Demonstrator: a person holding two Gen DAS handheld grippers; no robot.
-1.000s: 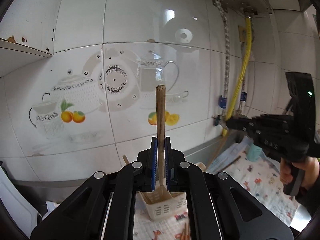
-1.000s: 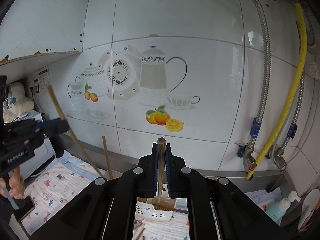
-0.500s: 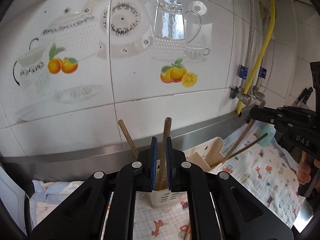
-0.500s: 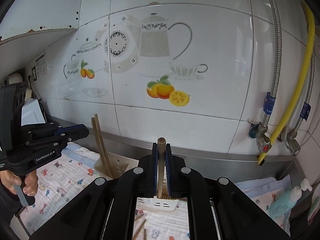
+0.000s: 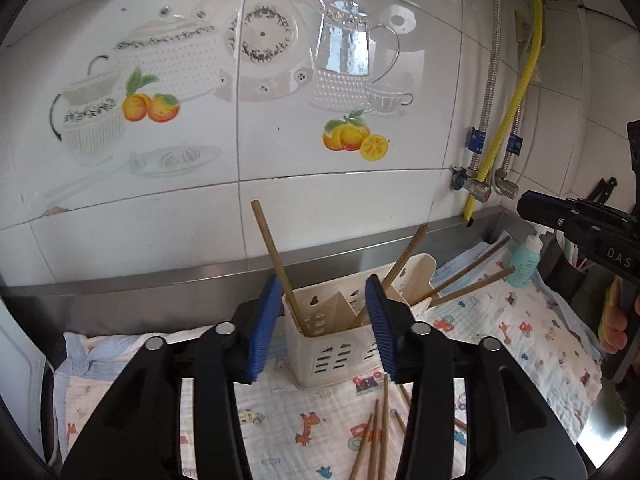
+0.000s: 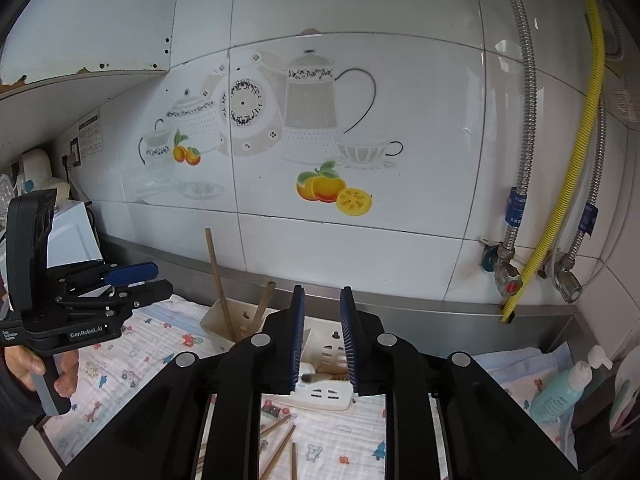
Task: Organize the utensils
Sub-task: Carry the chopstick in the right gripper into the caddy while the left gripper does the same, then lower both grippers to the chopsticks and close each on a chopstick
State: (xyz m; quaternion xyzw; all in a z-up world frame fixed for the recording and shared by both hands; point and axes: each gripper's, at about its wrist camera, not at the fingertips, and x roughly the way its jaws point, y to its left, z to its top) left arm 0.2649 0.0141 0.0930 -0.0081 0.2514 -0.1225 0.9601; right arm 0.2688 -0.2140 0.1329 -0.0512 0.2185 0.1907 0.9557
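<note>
A cream plastic slotted utensil holder (image 5: pixel 336 344) is set on a printed cotton cloth (image 5: pixel 532 344) before the tiled wall (image 5: pixel 160 216). Brown wooden chopsticks (image 5: pixel 280 268) are stood in it. More loose chopsticks (image 5: pixel 378 428) are laid before it.

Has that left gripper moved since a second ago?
Yes. The left gripper sank: the tile's oranges climbed in its view. Its fingers just opened, dropping the chopstick into the holder.

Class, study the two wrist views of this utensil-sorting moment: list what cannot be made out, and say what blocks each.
1. Left wrist view: the chopsticks on the cloth run out at the bottom edge, so no count.
2. Right wrist view: the front of the holder is covered by the right gripper.
3. Right wrist view: the wall label print is too small.
4. Left wrist view: the person's hand is cut off at the edge.
</note>
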